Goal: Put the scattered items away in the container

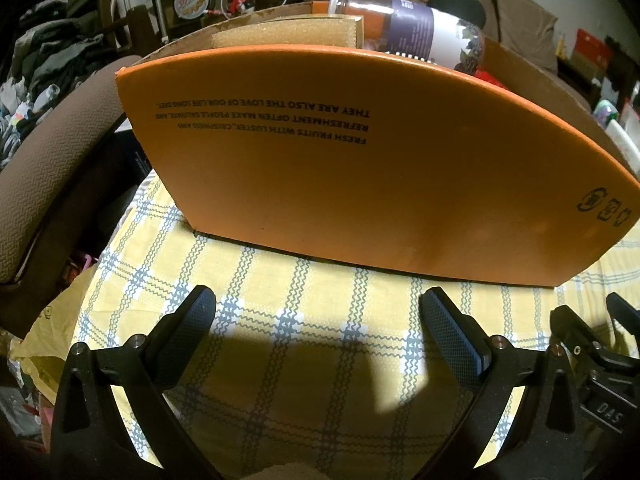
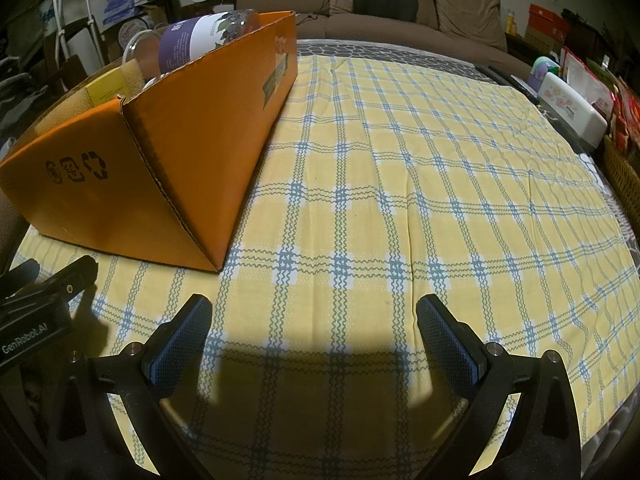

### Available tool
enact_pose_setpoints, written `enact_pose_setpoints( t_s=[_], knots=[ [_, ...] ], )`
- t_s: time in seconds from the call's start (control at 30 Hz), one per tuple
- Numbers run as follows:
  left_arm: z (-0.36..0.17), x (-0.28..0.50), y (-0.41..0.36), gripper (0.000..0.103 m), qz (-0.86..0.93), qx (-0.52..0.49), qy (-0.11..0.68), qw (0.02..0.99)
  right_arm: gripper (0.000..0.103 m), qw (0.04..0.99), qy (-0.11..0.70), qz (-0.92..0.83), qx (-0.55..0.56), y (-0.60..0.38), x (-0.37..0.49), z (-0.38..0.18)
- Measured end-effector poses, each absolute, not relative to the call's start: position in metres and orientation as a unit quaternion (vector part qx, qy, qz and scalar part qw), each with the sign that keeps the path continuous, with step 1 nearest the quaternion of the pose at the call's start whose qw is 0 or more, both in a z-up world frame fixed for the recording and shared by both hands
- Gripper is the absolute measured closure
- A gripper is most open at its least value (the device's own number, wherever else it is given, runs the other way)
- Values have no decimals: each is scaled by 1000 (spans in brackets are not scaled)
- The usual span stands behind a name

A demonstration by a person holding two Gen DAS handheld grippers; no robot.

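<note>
The orange cardboard box (image 1: 360, 168) fills the middle of the left wrist view, and black print runs upside down across its near wall: "FRESH FRUITS WITH LUSTER, CRISPNESS AND REFRESHMENT OFTEN MAKE PEOPLE SALIVATE, AND THEY ARE ALSO THE LOVE OF OUR LIFE LONG DIET." At that wall's right end sit three black packaging symbols (image 1: 606, 208); in the right wrist view, at middle left, one of them reads as a recycling triangle (image 2: 95, 166). At lower left of that view the black body of the other gripper (image 2: 34, 332) carries white lettering, "GenRobot.AI". At lower right of the left wrist view a black gripper housing (image 1: 608, 414) shows "DAS". The clear jar's purple and white label (image 1: 424, 30), top centre, is too small to read.
</note>
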State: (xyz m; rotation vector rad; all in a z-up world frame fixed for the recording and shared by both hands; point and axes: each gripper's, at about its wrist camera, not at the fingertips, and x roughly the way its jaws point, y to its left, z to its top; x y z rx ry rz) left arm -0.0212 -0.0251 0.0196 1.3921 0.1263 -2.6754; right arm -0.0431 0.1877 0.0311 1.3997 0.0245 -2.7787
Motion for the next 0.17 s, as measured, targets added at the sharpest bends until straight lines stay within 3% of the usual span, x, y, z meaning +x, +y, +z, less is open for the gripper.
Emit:
enact_pose_setpoints(
  t_s=[0.17],
  knots=[
    [18, -20, -22, 0, -884, 461, 39, 63, 0, 15, 8, -893, 450, 188, -43, 31]
  ],
)
